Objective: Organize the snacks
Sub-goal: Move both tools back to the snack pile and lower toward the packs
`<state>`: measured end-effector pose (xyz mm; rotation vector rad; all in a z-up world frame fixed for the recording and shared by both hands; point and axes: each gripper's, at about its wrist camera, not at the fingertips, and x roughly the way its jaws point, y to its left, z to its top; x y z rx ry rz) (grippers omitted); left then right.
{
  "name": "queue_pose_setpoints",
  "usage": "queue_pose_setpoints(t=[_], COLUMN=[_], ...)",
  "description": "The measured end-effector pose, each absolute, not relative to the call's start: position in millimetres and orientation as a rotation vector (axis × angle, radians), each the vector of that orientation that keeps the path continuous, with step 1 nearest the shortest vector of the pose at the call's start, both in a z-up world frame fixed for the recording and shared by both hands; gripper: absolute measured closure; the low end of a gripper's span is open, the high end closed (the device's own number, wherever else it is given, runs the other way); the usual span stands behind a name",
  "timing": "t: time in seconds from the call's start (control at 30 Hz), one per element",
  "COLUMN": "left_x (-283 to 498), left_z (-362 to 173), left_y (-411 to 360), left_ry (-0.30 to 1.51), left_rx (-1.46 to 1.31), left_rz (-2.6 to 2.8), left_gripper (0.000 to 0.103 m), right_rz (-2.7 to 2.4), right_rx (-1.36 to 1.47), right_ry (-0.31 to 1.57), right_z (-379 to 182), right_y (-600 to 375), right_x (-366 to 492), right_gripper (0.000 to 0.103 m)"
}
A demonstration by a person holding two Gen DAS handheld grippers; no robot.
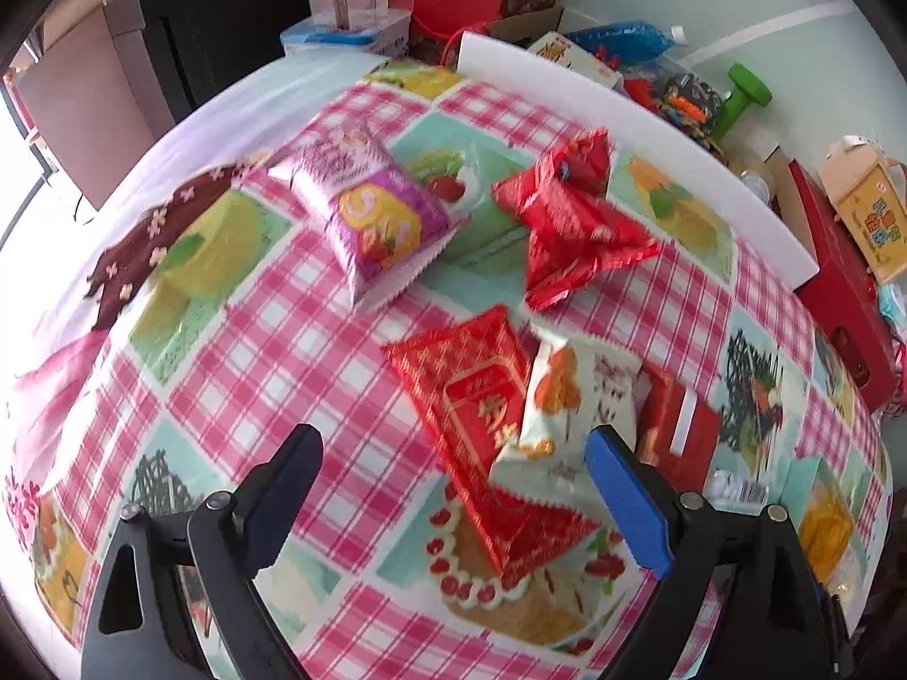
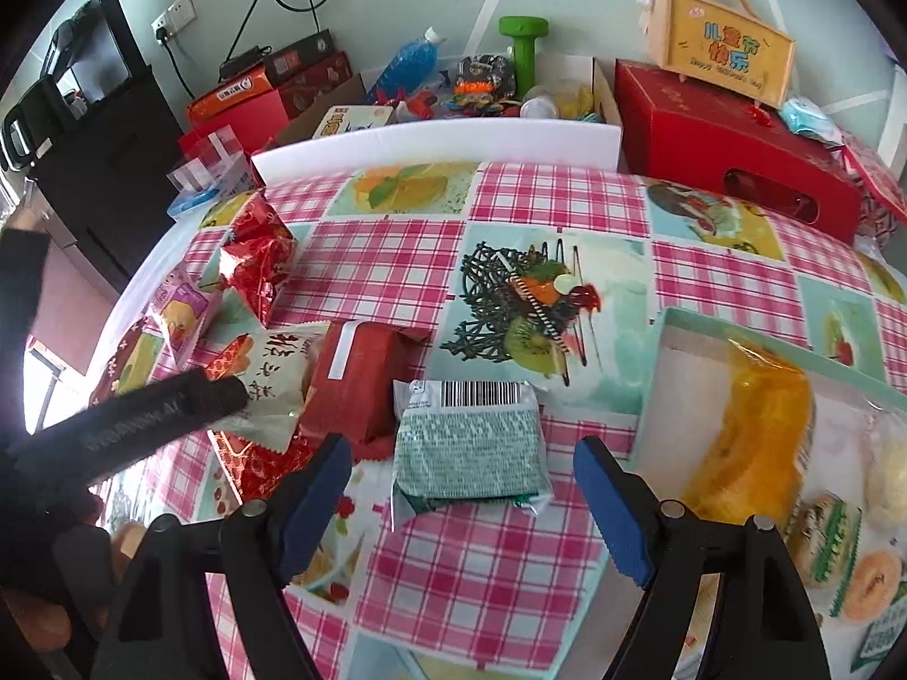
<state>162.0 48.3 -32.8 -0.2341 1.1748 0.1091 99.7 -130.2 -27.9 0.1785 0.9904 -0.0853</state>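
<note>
Several snack packets lie on the checked tablecloth (image 1: 272,351). In the left wrist view a purple packet (image 1: 368,209), a crumpled red packet (image 1: 572,215), a red-gold packet (image 1: 482,425), a white packet (image 1: 567,402) and a dark red packet (image 1: 674,425) show. My left gripper (image 1: 453,453) is open just above the red-gold packet. In the right wrist view my right gripper (image 2: 462,467) is open around a green packet (image 2: 470,442) that lies barcode up. The dark red packet (image 2: 357,379) and white packet (image 2: 278,379) lie to its left. A tray (image 2: 669,340) with cakes sits at right.
A white foam board (image 2: 436,144) edges the table's far side. Behind it stand red boxes (image 2: 731,141), a yellow gift box (image 2: 725,45), a green dumbbell (image 2: 524,51), a blue bottle (image 2: 411,65) and toys. The left gripper's arm (image 2: 130,419) crosses the right wrist view's left.
</note>
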Motion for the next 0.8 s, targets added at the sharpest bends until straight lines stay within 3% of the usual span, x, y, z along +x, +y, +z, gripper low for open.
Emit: queue_pose_setpoints(t=[0.13, 0.5, 0.67, 0.8], left_x=[174.3, 188.9, 186.3, 187.7], left_z=[-25.7, -38.1, -38.3, -38.1], left_y=[38.9, 1.5, -2.9, -1.7], left_ry=[1.131, 1.130, 1.119, 1.122], left_rx=[-0.191, -0.047, -0.048, -0.057], left_rz=[0.073, -0.015, -0.049, -0.049], left_gripper=[0.009, 0.011, 0.025, 0.025], right_rz=[-0.089, -0.085, -0.082, -0.078], right_rx=[0.190, 0.208, 0.221, 0.225], right_ry=[1.002, 1.006, 1.010, 1.008], right_z=[-35.4, -42.5, -44.9, -45.3], right_y=[-134.4, -141.1, -142.9, -143.1], right_x=[104.7, 109.6, 109.8, 108.5], right_gripper=[0.028, 0.030, 0.030, 0.030])
